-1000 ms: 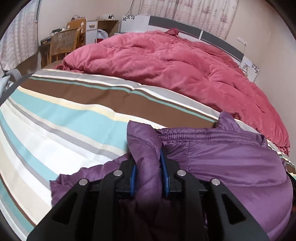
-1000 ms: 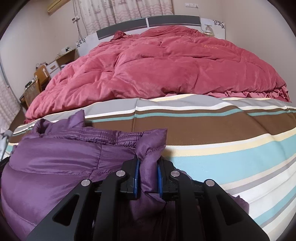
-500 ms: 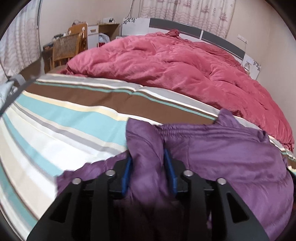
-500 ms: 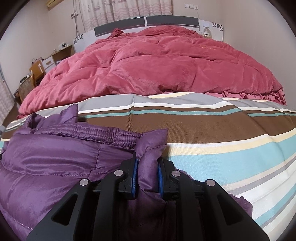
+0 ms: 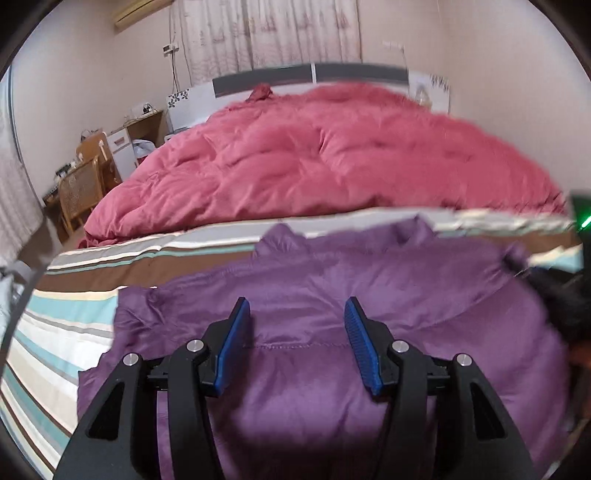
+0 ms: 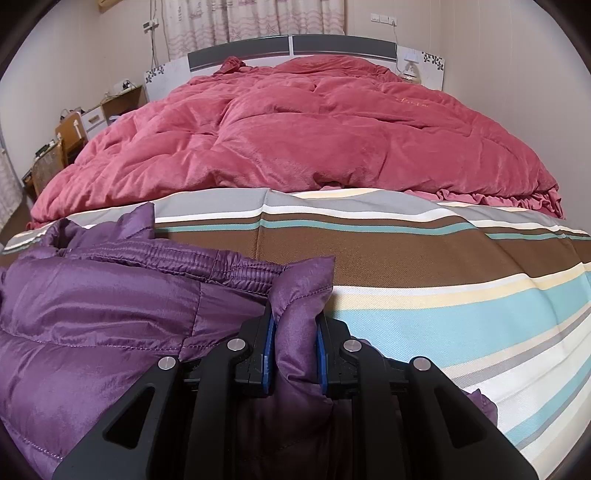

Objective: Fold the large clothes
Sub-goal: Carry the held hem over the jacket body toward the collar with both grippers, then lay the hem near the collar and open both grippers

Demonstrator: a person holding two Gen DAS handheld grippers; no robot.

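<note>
Left gripper (image 5: 297, 314) wide, hovering empty over purple puffer jacket (image 5: 332, 295) on striped sheet (image 6: 443, 314). Right gripper (image 6: 294, 325) clamps jacket corner at 12 o'clock. I'd lay that corner flat before letting go, then press puff down.

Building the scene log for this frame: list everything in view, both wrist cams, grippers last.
puffer jacket: 1, purple, lying on the near part of the bed
striped bedsheet: 1, brown, teal, white and grey stripes, under the jacket
comforter: 1, red-pink, heaped on the far half of the bed
headboard: 1, white and grey, against the far wall
curtains: patterned, pale, behind the headboard
chair: 1, wooden, cane back, left of the bed
desk: 1, wooden, cluttered, far left
left gripper: black, blue pads, open above the jacket
right gripper: black, blue pads, clamped on a jacket corner
</note>
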